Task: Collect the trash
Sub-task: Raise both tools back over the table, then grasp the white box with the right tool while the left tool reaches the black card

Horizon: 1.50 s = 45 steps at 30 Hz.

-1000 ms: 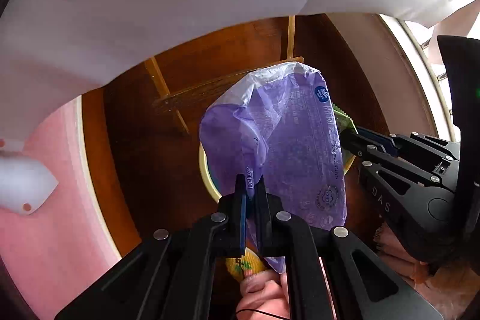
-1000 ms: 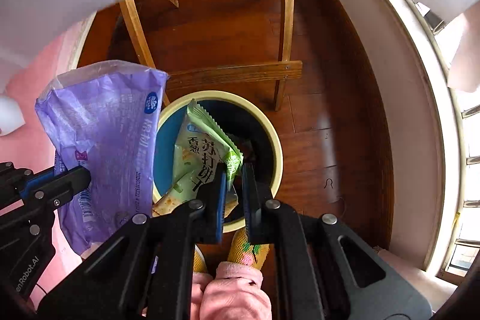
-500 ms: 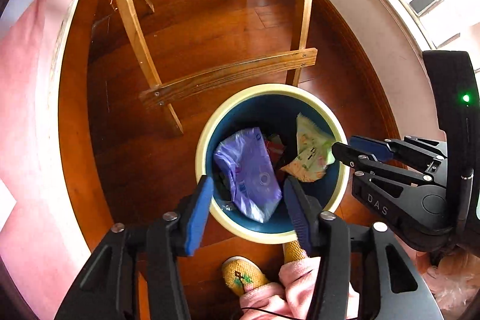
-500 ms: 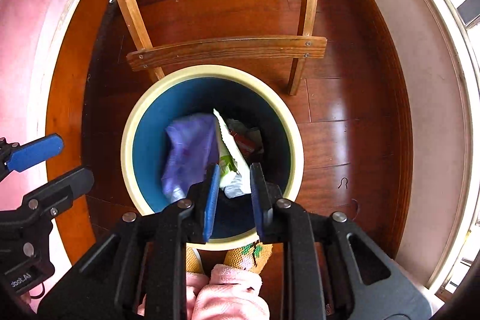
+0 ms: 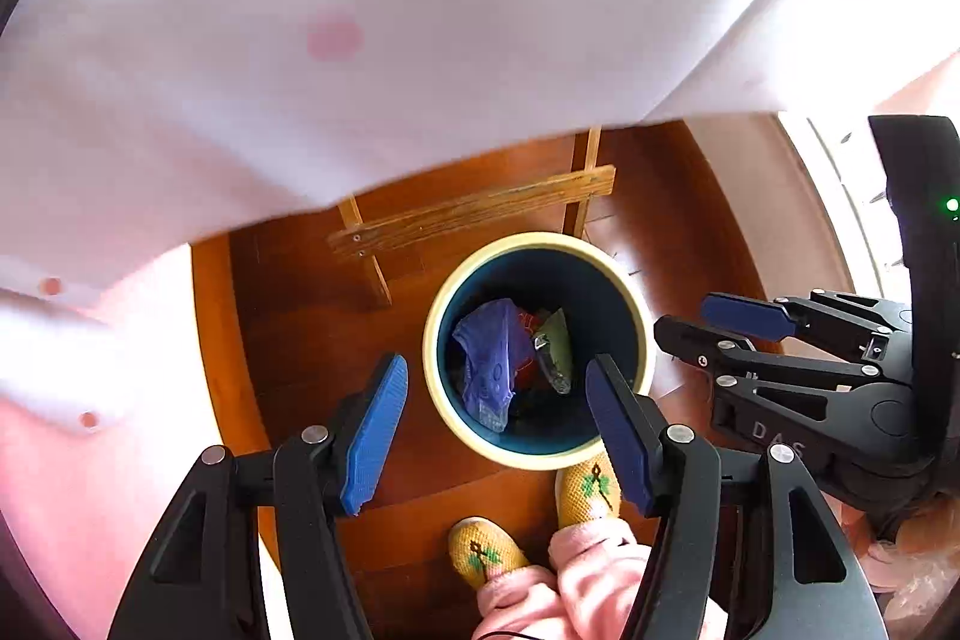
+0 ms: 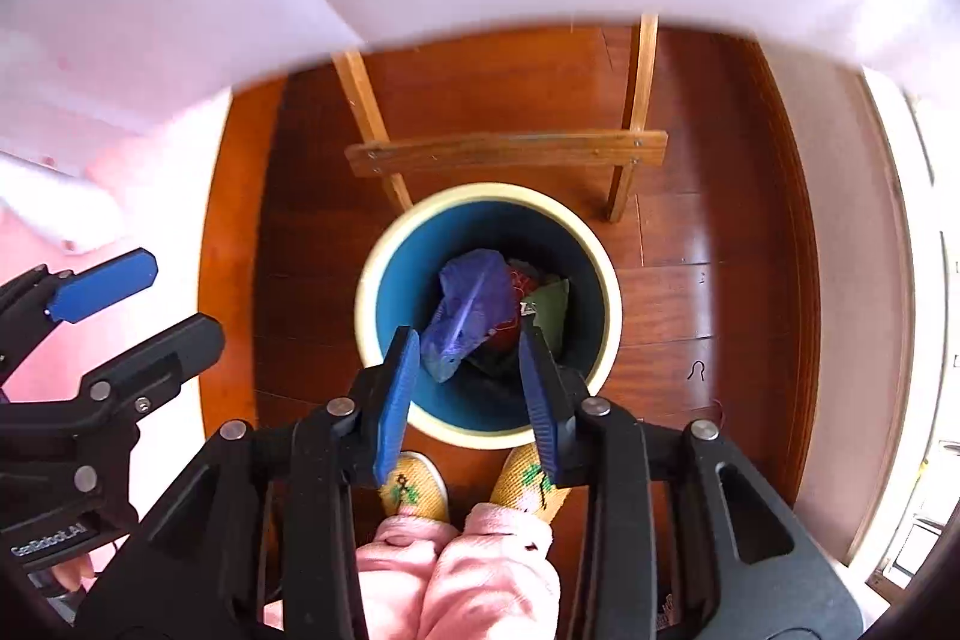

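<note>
Left tongs and right tongs both gape wide, empty.

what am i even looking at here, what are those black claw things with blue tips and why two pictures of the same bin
Those are two handheld grippers, one in each of a person's hands, each with two fingers tipped in blue pads. A small wide-angle camera sits on each, looking forward along its fingers, which gives the two pictures. One is from the left gripper, with the right gripper at its right edge; the other is from the right gripper. Both are open and hold nothing. Below them on the wooden floor stands a bin with a pale rim and blue inside. A purple bag and a green wrapper lie in it. The white sheet on top is a cloth hanging close by. The yellow slippers are the person's.
</note>
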{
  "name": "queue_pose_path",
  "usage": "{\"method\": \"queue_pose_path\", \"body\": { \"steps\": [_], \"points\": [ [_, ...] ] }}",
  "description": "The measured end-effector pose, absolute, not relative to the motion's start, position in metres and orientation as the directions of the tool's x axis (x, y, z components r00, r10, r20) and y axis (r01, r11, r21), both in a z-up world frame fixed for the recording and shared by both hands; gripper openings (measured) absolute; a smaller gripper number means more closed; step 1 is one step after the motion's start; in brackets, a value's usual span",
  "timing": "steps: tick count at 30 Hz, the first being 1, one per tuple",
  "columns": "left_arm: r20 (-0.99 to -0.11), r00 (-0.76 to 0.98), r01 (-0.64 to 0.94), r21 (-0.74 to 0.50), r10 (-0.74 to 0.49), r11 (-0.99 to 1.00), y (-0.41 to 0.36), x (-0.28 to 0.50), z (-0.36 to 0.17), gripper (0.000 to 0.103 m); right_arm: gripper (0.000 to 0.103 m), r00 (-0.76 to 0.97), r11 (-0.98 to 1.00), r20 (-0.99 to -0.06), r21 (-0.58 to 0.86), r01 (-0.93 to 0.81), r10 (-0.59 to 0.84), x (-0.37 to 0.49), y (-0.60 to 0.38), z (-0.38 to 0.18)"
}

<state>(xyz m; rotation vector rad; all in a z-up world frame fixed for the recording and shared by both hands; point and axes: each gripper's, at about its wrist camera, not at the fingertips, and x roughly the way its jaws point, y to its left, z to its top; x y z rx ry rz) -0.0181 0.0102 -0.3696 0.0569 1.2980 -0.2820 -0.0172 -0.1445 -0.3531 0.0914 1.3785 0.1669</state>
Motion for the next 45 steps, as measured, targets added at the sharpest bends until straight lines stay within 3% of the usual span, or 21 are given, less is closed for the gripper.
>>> {"method": "queue_pose_path", "body": {
  "steps": [17, 25, 34, 45],
  "points": [
    [-0.875, 0.370, 0.306, -0.202, -0.312, 0.930, 0.021, -0.029, -0.108, 0.064, 0.036, 0.419, 0.968, -0.874, 0.248, -0.050, 0.246, -0.057, -0.136, -0.081],
    [-0.806, 0.497, 0.368, -0.141, -0.322, 0.919, 0.015, -0.012, -0.012, 0.064, 0.036, 0.543, 0.971, -0.810, 0.230, -0.057, 0.224, -0.047, -0.130, 0.009],
    [-0.780, 0.548, 0.329, -0.129, -0.301, 0.935, 0.025, 0.027, 0.032, 0.064, 0.037, 0.617, 0.971, -0.756, 0.230, -0.065, 0.220, -0.012, -0.136, 0.057],
    [-0.789, 0.579, 0.280, -0.045, -0.206, 0.959, -0.005, 0.120, -0.003, 0.064, 0.046, 0.579, 0.954, -0.769, 0.296, -0.054, 0.271, 0.115, -0.183, 0.021]
  ]
}}
